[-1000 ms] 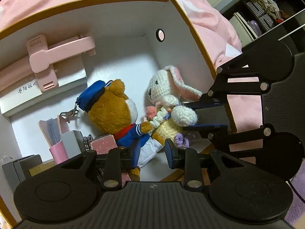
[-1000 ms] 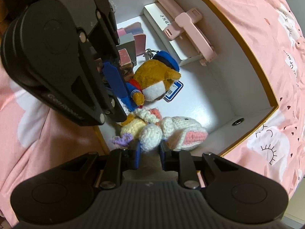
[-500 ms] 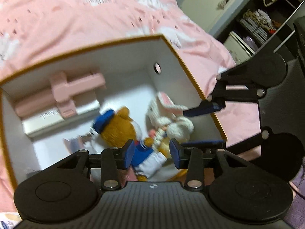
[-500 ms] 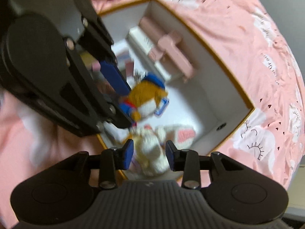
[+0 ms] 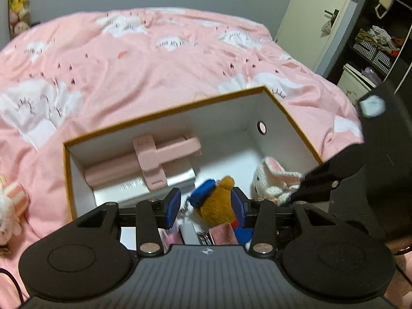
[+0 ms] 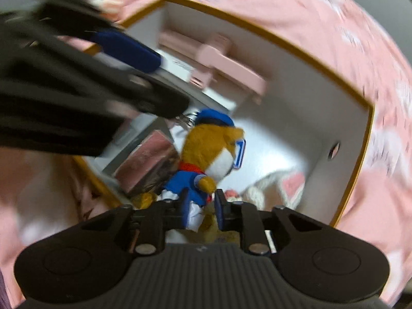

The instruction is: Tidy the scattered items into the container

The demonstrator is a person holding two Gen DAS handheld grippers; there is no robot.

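Your box (image 5: 164, 110): white inside, orange rim, on the pink bedspread (image 5: 144, 59), open at the top

Contents, as you see them from the left wrist:
- pink clip (image 5: 154, 159), lying across a white case (image 5: 144, 184) along the far wall
- bear (image 5: 219, 203) in a blue cap, near the middle of the floor
- rabbit (image 5: 270, 177), crocheted, white with pink ears, in the right-hand corner just beside the bear
- pink cards and small boxes (image 5: 222, 234) against the near wall, partly hidden behind your fingers

Outside the box: a striped soft toy (image 5: 10, 206) on the bedspread at the far left edge

Your left gripper (image 5: 205, 207): above the box, jaws opening; the bear shows in the gap but lies below, and the blue pads (image 5: 172, 206) touch nothing

Your right gripper (image 6: 200, 211): low over the near end of the box, jaws closing; the bear's (image 6: 211, 154) blue-and-white legs sit between the pads, but the picture is blurred and you cannot tell whether they press on it. The rabbit (image 6: 278, 188) lies to its right, near the wall with the round hole (image 6: 334, 150)
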